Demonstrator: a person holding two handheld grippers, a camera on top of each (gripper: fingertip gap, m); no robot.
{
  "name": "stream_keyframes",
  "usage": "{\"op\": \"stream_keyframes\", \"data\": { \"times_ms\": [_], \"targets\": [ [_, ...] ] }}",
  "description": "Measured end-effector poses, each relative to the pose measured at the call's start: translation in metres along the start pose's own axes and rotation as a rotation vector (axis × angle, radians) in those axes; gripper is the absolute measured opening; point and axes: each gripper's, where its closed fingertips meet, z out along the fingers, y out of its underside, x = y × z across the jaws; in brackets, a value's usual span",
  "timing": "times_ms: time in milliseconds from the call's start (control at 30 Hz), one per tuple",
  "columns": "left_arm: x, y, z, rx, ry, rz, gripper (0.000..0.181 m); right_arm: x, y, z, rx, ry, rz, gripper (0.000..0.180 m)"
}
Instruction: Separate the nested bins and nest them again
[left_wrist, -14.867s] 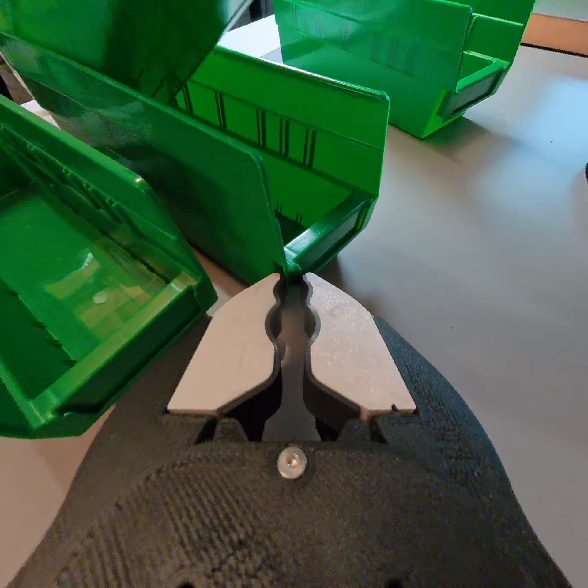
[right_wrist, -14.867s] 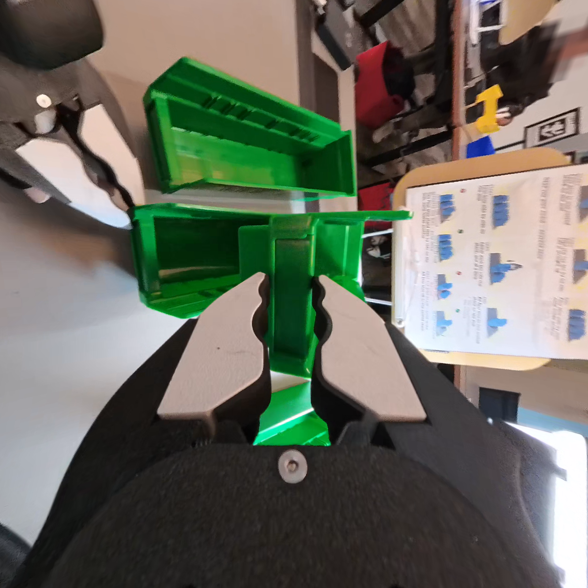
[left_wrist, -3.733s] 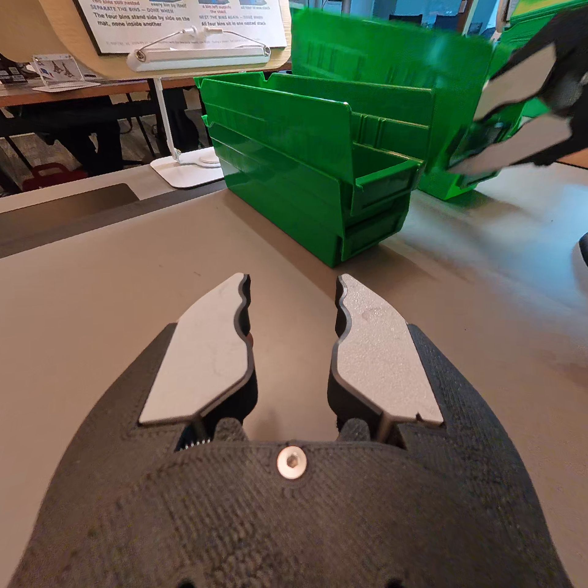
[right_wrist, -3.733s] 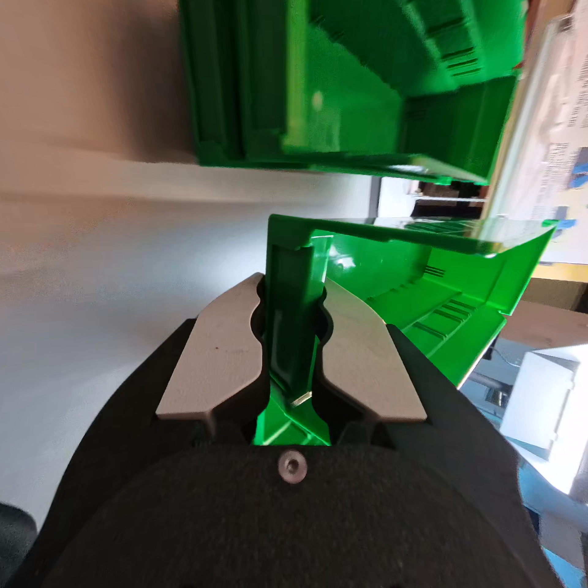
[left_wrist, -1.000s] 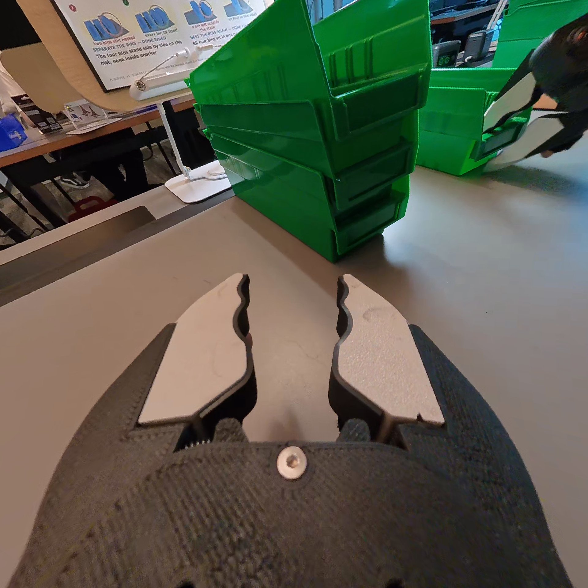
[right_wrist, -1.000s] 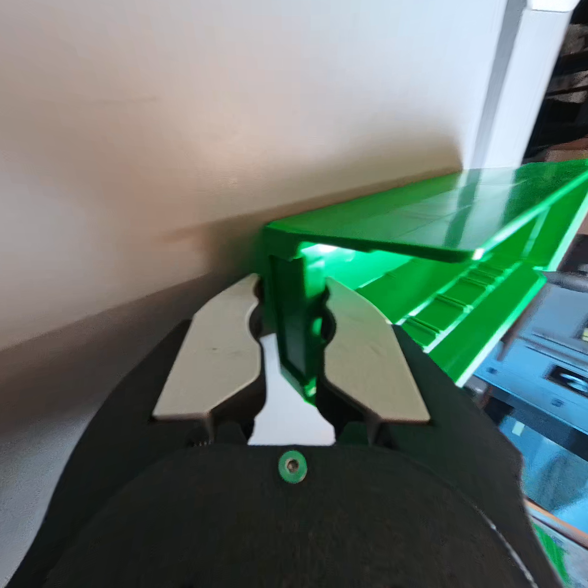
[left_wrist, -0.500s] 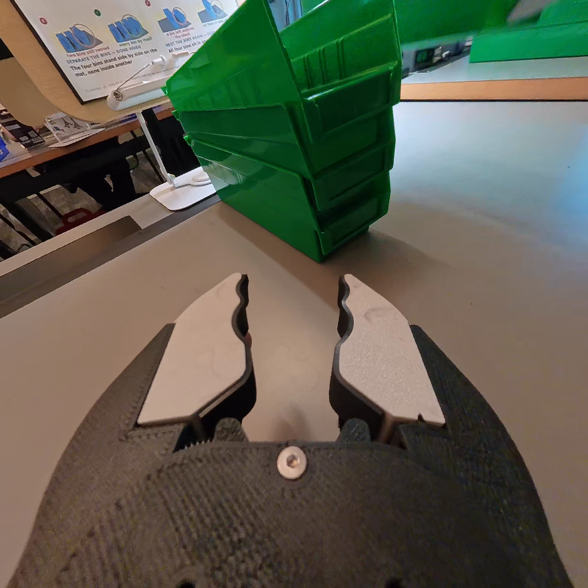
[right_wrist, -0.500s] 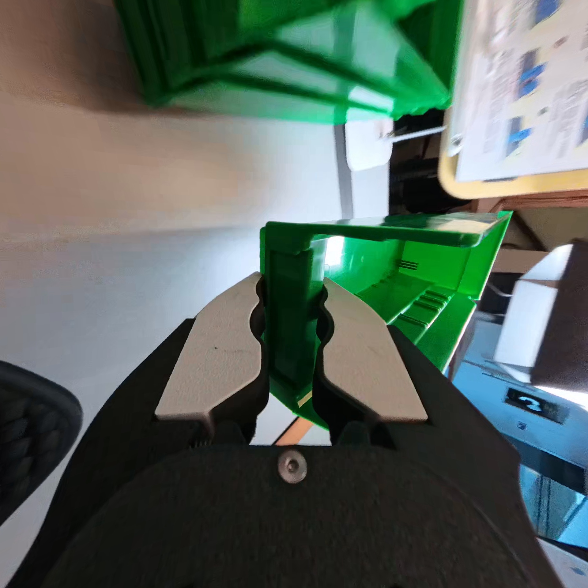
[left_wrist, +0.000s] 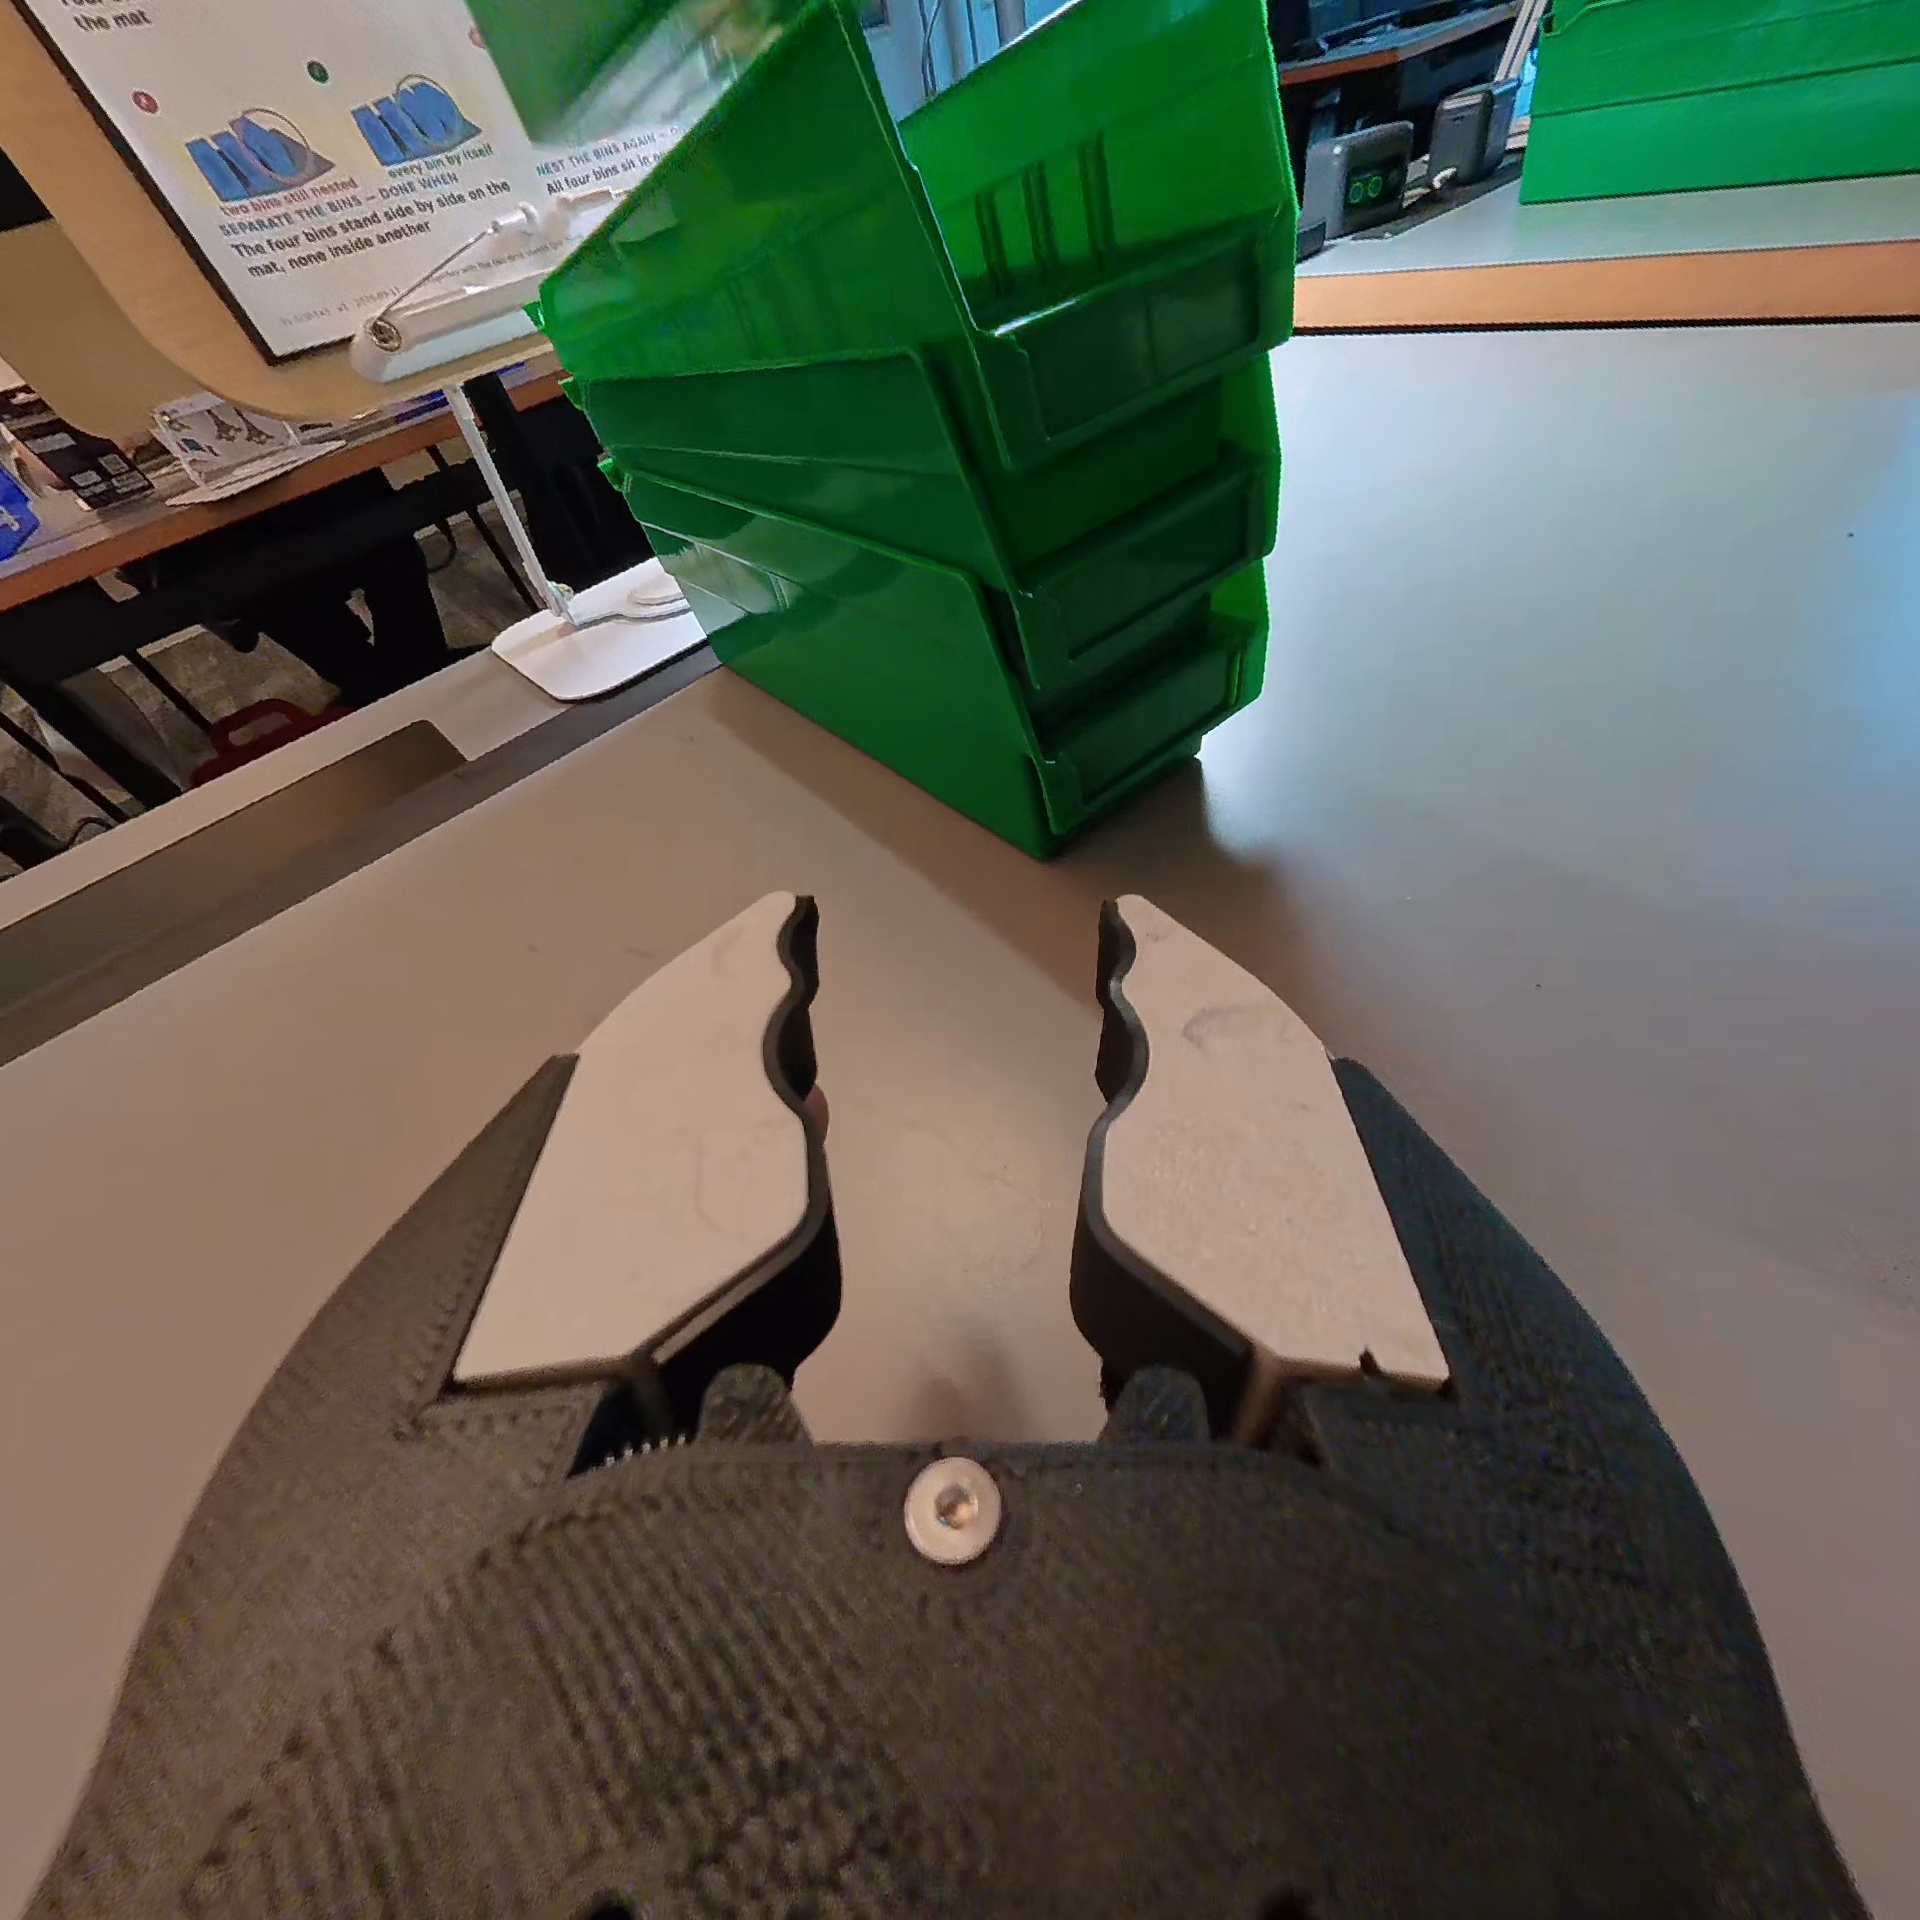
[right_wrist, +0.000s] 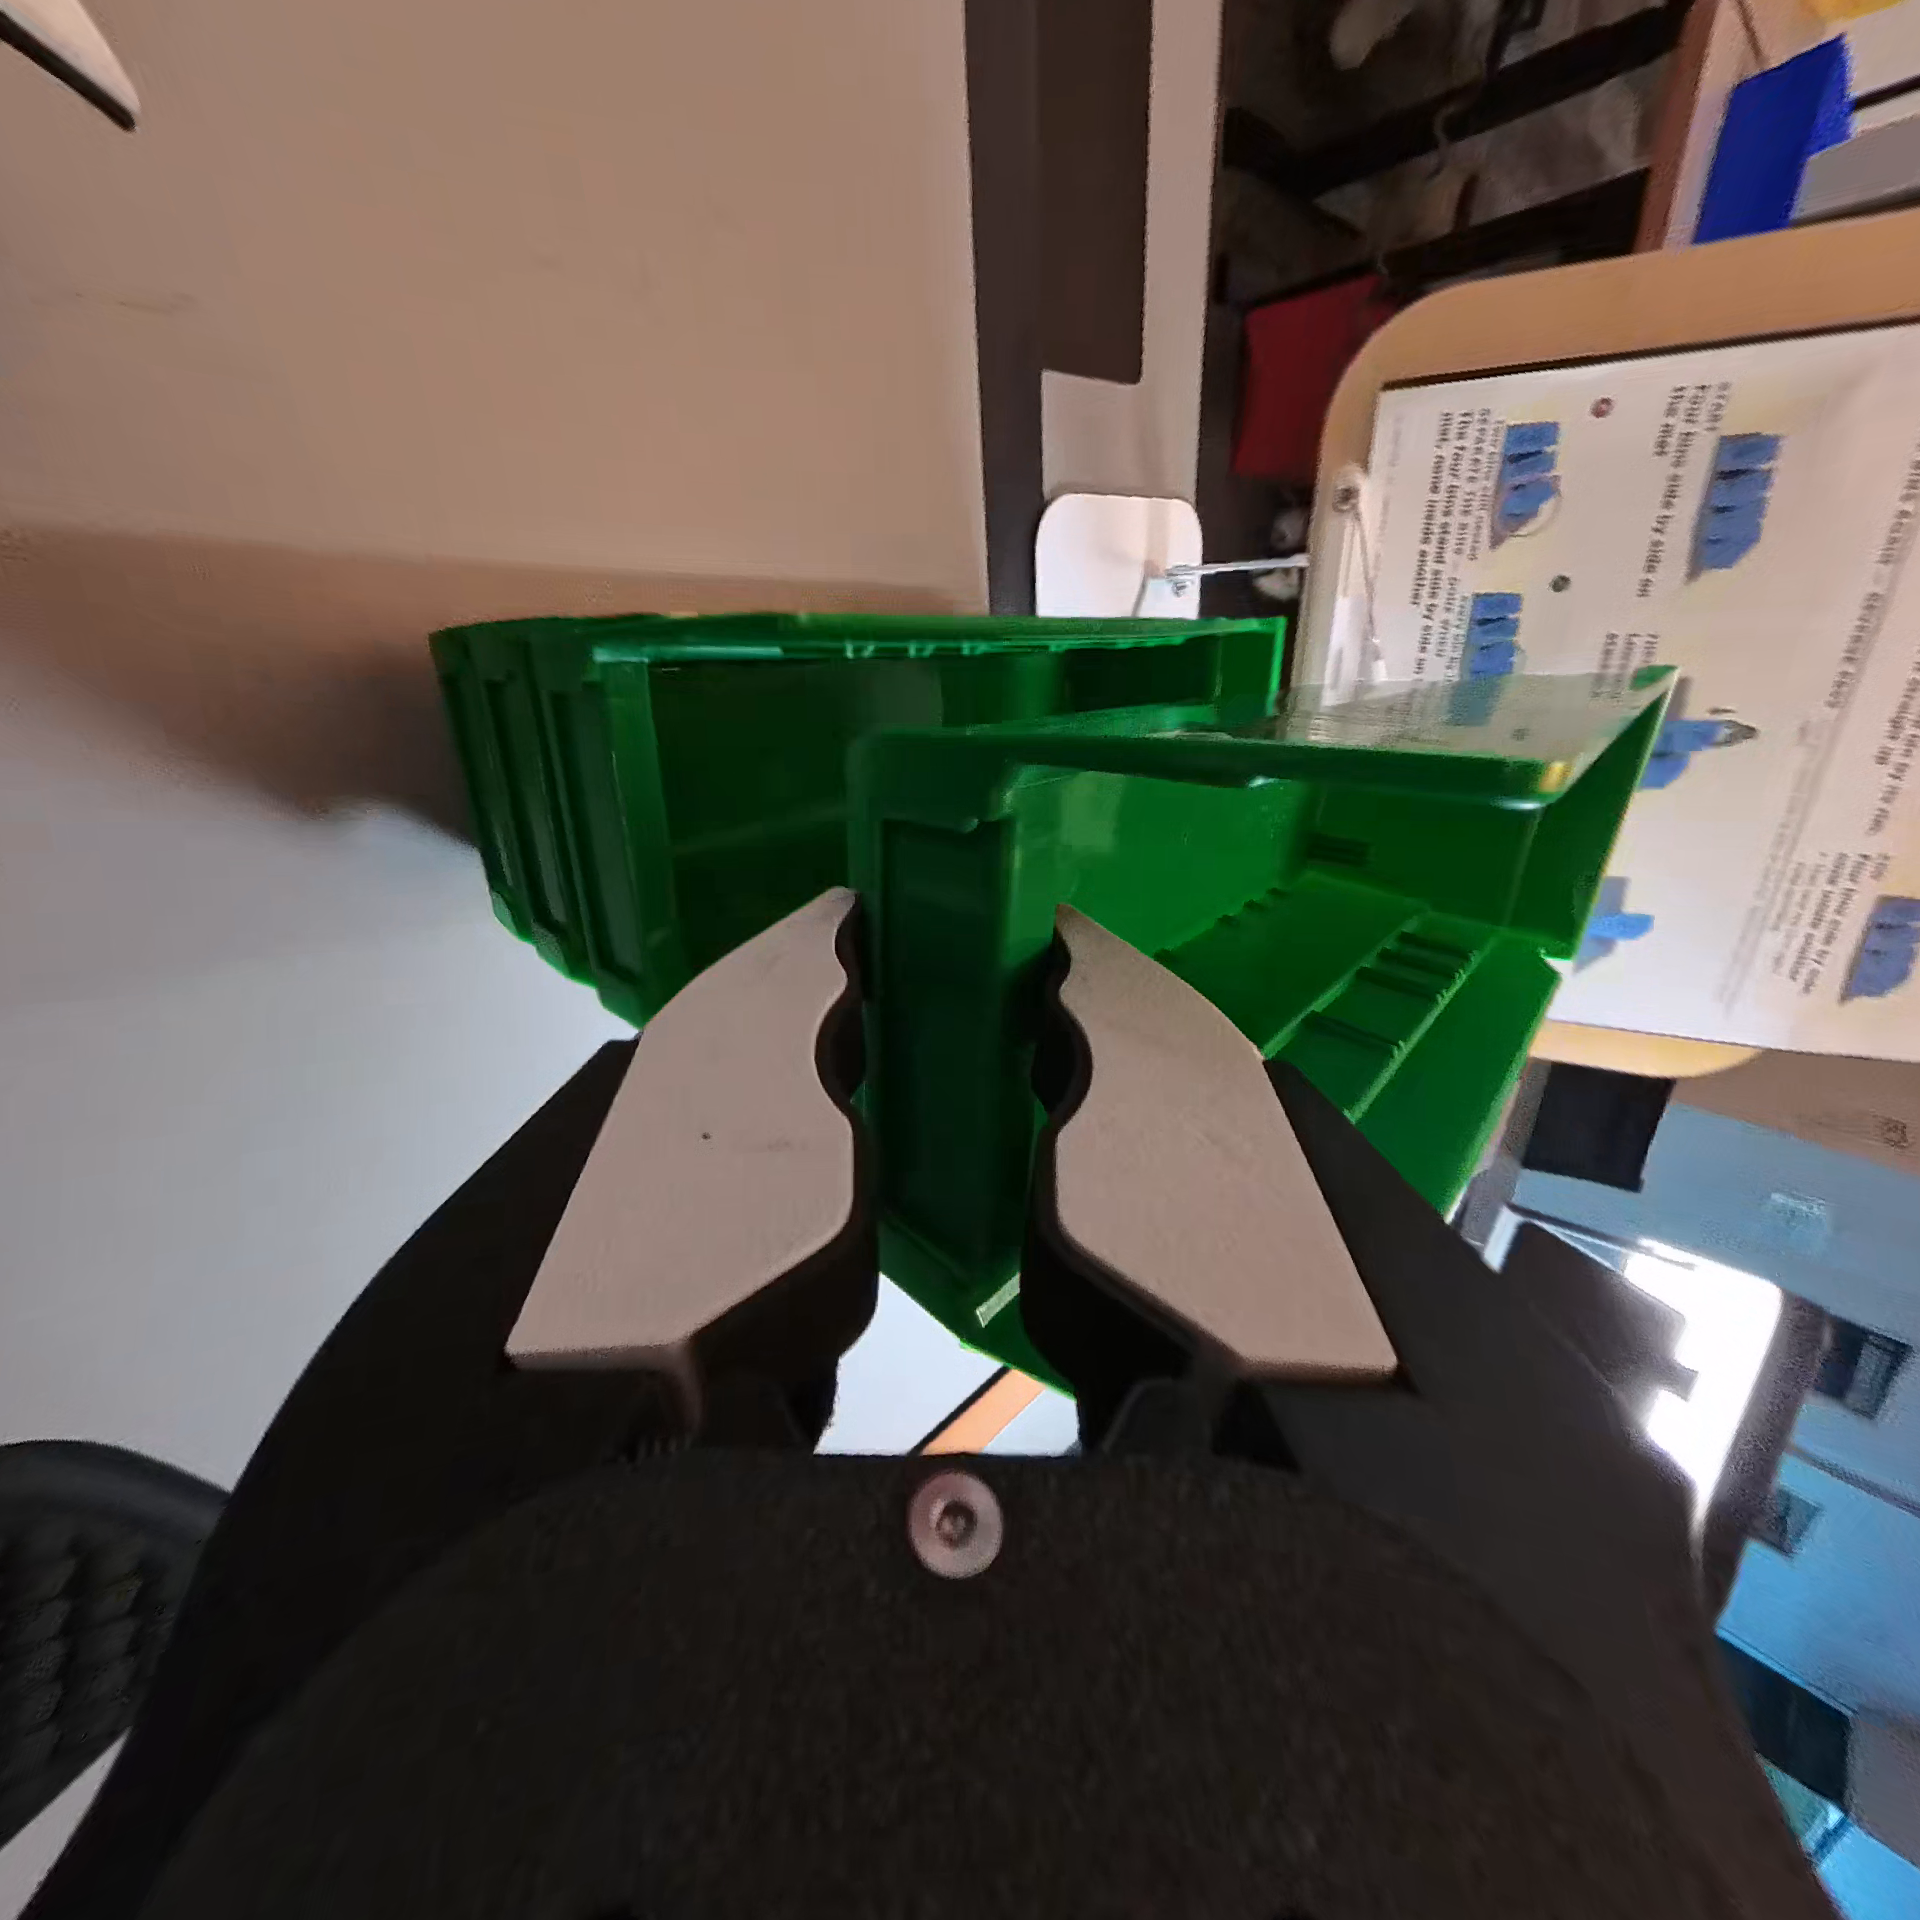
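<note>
Three green bins sit nested in a stack (left_wrist: 935, 499) on the grey table, the top one tilted back. My left gripper (left_wrist: 956, 925) is open and empty, low over the table a short way in front of the stack. My right gripper (right_wrist: 951, 914) is shut on the front lip of a fourth green bin (right_wrist: 1351, 831) and holds it in the air, close against the open top of the stack (right_wrist: 561, 769). A blurred green edge (left_wrist: 623, 62) above the stack in the left wrist view is probably this held bin.
An instruction board (left_wrist: 312, 156) on a white stand base (left_wrist: 592, 644) stands behind the stack; it also shows in the right wrist view (right_wrist: 1662, 675). More green bins (left_wrist: 1714, 114) sit on a far table. A black object (right_wrist: 62, 1558) lies at the table's near side. The left gripper's tips are roughly 20 centimetres from the right gripper's. From either gripper's tips it is about 35 centimetres to the black object (right_wrist: 62, 1558).
My right gripper has swung the held bin in from the side until it is right against the stack. My left gripper stays open and has shifted a little nearer the stack.
</note>
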Motion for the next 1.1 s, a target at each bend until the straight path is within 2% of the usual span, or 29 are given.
{"op": "stream_keyframes", "data": {
  "times_ms": [367, 500, 600, 733, 867, 1000, 1100],
  "targets": [
    [0.001, -0.002, -0.001, 0.011, 0.003, 0.001, 0.051, -0.036, 0.001, 0.051, -0.038, -0.072, -0.086, 0.033],
    [0.002, -0.001, 0.0, 0.004, 0.003, 0.001, 0.051, -0.04, 0.001, 0.043, -0.019, -0.062, -0.107, 0.048],
    [0.002, 0.0, 0.0, 0.001, 0.003, 0.004, 0.051, -0.039, -0.005, 0.026, 0.05, -0.055, -0.069, 0.047],
    [0.002, 0.0, 0.0, 0.002, 0.0, 0.006, 0.051, -0.032, -0.007, -0.002, 0.187, -0.026, 0.036, 0.046],
    [0.001, -0.001, -0.001, 0.006, -0.002, 0.002, 0.051, -0.031, -0.004, -0.037, 0.41, 0.002, 0.226, 0.044],
    [0.0, -0.003, -0.002, 0.015, -0.003, -0.006, 0.051, -0.04, 0.024, -0.057, 0.588, 0.043, 0.451, 0.042],
    [0.001, -0.004, -0.001, 0.014, 0.0, -0.006, 0.051, -0.056, 0.057, -0.047, 0.615, 0.098, 0.571, 0.042]
  ]
}}
